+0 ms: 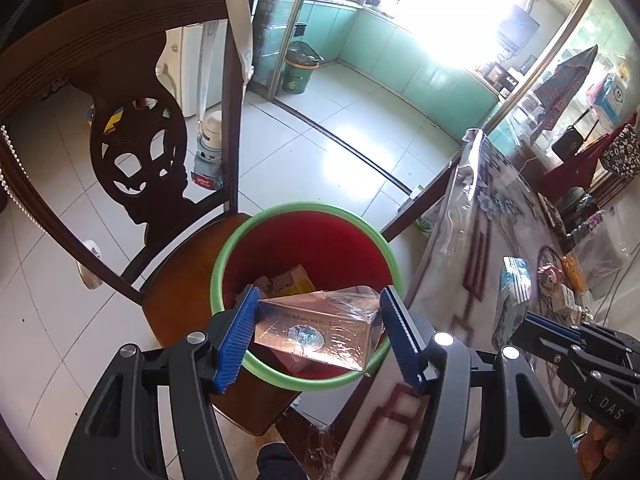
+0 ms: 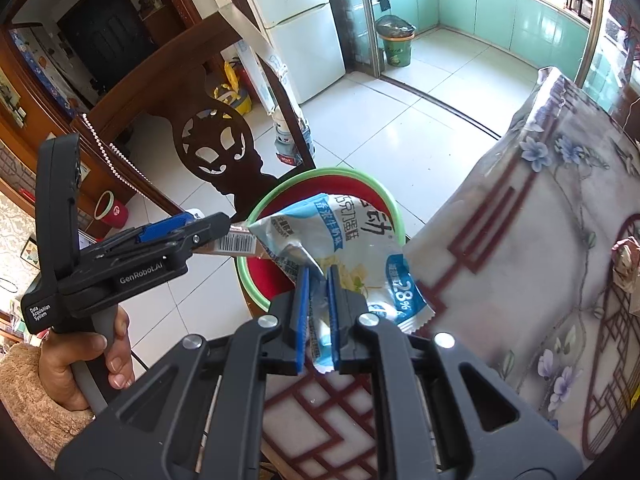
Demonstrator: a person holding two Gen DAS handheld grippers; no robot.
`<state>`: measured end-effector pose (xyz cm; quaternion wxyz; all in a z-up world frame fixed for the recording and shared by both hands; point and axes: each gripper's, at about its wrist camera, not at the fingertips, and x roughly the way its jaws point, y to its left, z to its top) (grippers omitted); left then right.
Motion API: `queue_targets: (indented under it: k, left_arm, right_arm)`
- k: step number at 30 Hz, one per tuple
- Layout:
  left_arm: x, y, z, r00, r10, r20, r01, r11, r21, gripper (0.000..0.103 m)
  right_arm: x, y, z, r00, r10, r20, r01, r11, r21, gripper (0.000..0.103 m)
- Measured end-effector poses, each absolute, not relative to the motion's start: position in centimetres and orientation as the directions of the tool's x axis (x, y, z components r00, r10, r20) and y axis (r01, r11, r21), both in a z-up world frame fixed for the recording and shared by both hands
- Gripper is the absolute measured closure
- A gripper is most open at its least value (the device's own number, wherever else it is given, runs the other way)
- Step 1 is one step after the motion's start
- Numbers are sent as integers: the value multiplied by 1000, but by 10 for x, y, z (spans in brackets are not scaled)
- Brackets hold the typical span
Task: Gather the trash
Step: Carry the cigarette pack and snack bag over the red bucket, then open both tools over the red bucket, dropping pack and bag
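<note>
The left gripper (image 2: 236, 226) body carries the printed brand "GenRobot.AI"; its rear handle block bears the label "Data Acquisition System". The right gripper (image 1: 516, 330) body shows the letters "DAS". The foil-wrapped box (image 1: 316, 330) held in the left gripper has an inverted web address beginning "http://www", the remainder unclear, and a barcode on its end. The blue-and-white wrapper (image 2: 352, 256) shows "28%" and Chinese characters. The refrigerator (image 2: 296, 12) carries a small jumping-figure logo.

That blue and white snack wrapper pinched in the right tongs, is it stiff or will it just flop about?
Probably floppy: the snack wrapper is crumpled and sags beyond the right tongs, which are shut on one thin edge. It looks flat, so likely very light. Its glossy film may be slippery, so it could slide out over the bin.
</note>
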<state>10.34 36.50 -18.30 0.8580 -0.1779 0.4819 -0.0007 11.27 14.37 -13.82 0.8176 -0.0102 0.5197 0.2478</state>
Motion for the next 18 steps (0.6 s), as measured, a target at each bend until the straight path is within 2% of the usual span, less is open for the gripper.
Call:
queue_targets:
  k: [18]
  left_arm:
    - [135,371,-197,507,-197,-839,-151,938,-311,44]
  right_arm:
    - [135,164,-152,302,376,-876,-415,879,235,94]
